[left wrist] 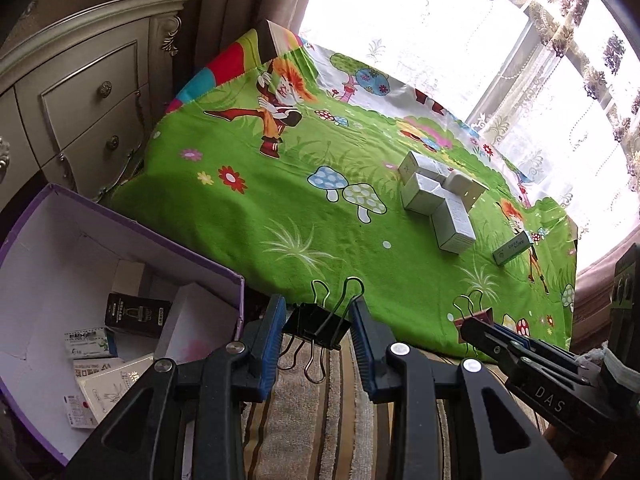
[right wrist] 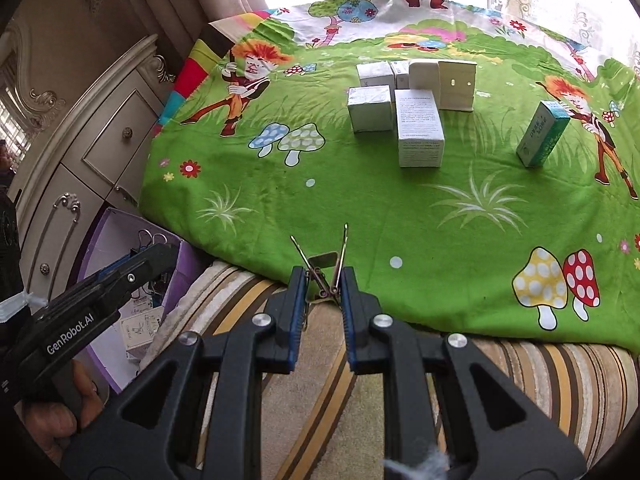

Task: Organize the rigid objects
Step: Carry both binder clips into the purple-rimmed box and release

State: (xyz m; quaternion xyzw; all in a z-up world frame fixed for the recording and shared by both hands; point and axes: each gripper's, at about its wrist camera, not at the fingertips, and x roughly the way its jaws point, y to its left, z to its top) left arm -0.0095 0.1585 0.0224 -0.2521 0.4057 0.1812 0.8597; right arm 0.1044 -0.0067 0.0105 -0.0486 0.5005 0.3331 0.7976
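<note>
My left gripper [left wrist: 318, 314] is shut on black binder clips [left wrist: 320, 326], whose wire handles stick out above and below the pads. It hangs beside the open purple box [left wrist: 120, 220], which holds several small cartons. My right gripper [right wrist: 323, 280] is shut on a single binder clip [right wrist: 325, 260] with its handles pointing up. In the left wrist view the right gripper [left wrist: 470, 322] carries that dark red clip [left wrist: 480, 315] at the right. In the right wrist view the left gripper [right wrist: 162, 248] is over the purple box [right wrist: 188, 268]. A cluster of white boxes [right wrist: 412, 108] and a green carton [right wrist: 542, 136] stand on the green cartoon cloth [right wrist: 360, 200].
A cream dresser [left wrist: 80, 92] with drawers stands to the left, behind the purple box. Striped fabric [right wrist: 520, 380] lies under both grippers along the cloth's near edge. A bright curtained window [left wrist: 440, 20] is behind the table. A hand [right wrist: 60, 412] grips the left tool.
</note>
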